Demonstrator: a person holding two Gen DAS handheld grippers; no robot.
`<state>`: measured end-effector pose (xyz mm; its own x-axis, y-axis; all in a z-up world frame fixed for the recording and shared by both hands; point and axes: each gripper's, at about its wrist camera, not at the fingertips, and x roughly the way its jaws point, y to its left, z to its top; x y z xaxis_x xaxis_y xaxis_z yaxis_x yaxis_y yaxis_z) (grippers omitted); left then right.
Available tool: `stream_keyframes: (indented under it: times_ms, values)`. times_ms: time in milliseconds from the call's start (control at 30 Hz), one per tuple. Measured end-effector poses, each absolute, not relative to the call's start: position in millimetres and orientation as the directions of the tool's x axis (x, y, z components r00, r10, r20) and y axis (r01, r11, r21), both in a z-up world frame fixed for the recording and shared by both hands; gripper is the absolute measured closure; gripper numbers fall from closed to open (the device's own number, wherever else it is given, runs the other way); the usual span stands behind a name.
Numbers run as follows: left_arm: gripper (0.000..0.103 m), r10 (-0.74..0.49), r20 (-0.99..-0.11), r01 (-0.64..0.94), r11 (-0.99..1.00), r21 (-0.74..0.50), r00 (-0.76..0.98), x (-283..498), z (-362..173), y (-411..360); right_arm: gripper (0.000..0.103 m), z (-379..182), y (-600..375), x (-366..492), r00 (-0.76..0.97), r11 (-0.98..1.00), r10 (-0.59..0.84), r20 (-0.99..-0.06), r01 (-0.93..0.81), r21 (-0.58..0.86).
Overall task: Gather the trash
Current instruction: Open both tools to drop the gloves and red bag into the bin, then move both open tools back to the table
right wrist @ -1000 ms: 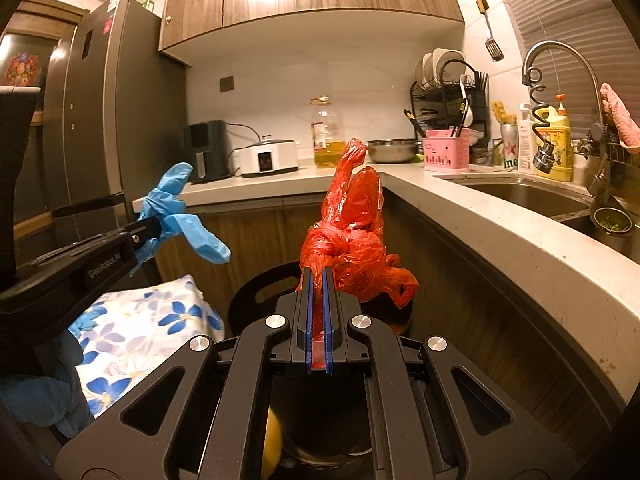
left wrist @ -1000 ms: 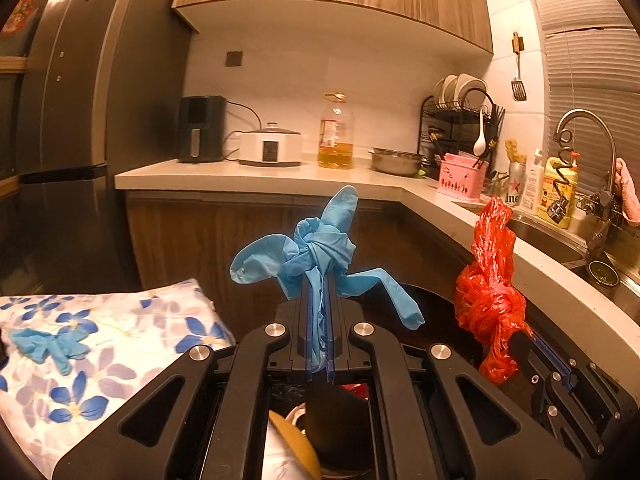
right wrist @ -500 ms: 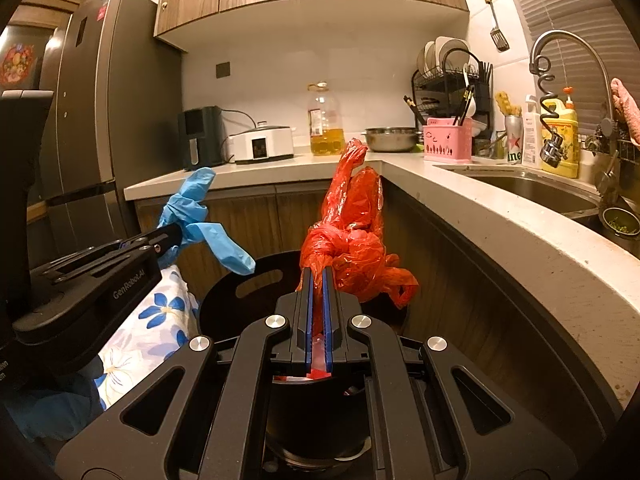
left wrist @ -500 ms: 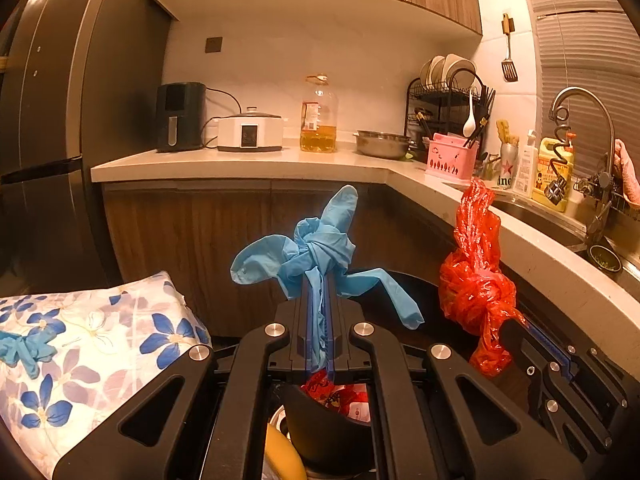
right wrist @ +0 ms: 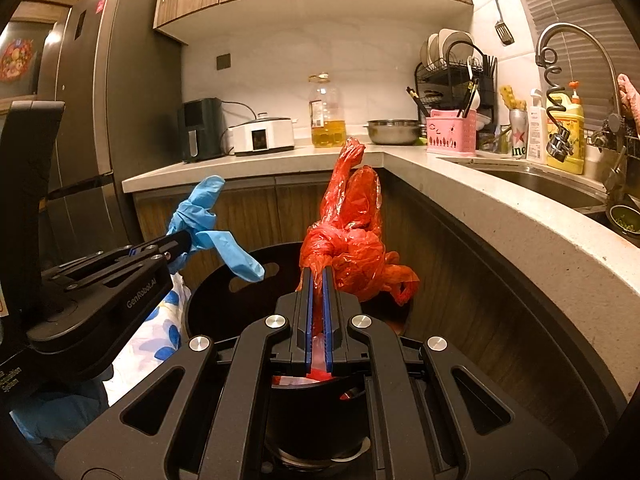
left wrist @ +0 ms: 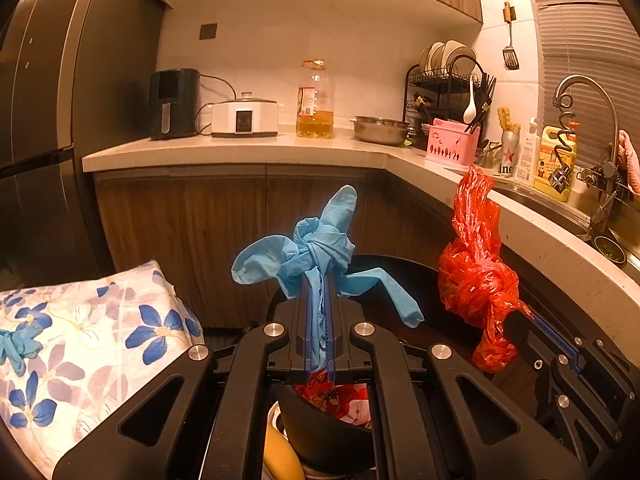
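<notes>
Dark fridge at 9 o'clock in the right wrist view, L-shaped kitchen desk running from 10 round to 3 o'clock. Below both grippers, a black trash bin with a cut-out handle in its rim; inside it red scraps and something yellow (can't tell what). Floral cushion at 8 o'clock in the left wrist view, just beside the bin.

Right gripper clamped tight on a knotted red plastic bag, which sticks up from the jaws at 12 o'clock, above the bin opening. In the left wrist view the same bag sits at 3 o'clock.

Left gripper also fully closed, pinching a knotted blue glove; glove fingers splay out to 10, 1 and 4 o'clock. 2 trash items, both held near each other over the bin, not touching.
</notes>
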<state>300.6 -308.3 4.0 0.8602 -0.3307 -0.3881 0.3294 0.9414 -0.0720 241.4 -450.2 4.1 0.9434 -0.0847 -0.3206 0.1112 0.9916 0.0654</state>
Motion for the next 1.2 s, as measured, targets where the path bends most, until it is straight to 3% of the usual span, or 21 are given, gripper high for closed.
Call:
stream_keyframes:
  times_ms: [267, 367, 533, 600, 633, 700, 933, 1200]
  values:
    - [0.096, -0.333, -0.405, 0.339, 0.939, -0.059, 0.852, 305, -1, -313, 0.098, 0, -455, 249, 0.937, 0.992, -0.085, -0.339, 0.113, 0.064]
    - [0.090, -0.333, -0.413, 0.343, 0.938, -0.052, 0.848, 306, -4, -313, 0.098, -3, -458, 253, 0.932, 0.990, -0.088, -0.353, 0.120, 0.069]
    - [0.067, -0.330, -0.411, 0.339, 0.939, -0.052, 0.850, 305, -5, -310, 0.097, -6, -461, 253, 0.928, 0.989, -0.101, -0.359, 0.134, 0.068]
    - [0.059, -0.322, -0.409, 0.328, 0.943, -0.058, 0.854, 304, -6, -306, 0.090, -7, -463, 252, 0.925, 0.987, -0.108, -0.363, 0.143, 0.070]
    - [0.049, -0.316, -0.406, 0.320, 0.945, -0.061, 0.857, 304, -6, -304, 0.087, -8, -464, 251, 0.924, 0.987, -0.110, -0.366, 0.146, 0.073]
    - [0.042, -0.303, -0.398, 0.300, 0.951, -0.073, 0.866, 301, -6, -297, 0.075, -9, -465, 250, 0.923, 0.986, -0.113, -0.367, 0.150, 0.074]
    - [0.019, -0.239, -0.379, 0.231, 0.971, -0.066, 0.894, 284, -4, -271, 0.053, -10, -460, 241, 0.922, 0.986, -0.110, -0.372, 0.148, 0.077]
    - [0.011, -0.174, -0.376, 0.166, 0.985, -0.052, 0.910, 258, -4, -237, 0.026, -9, -445, 229, 0.919, 0.985, -0.110, -0.379, 0.153, 0.086]
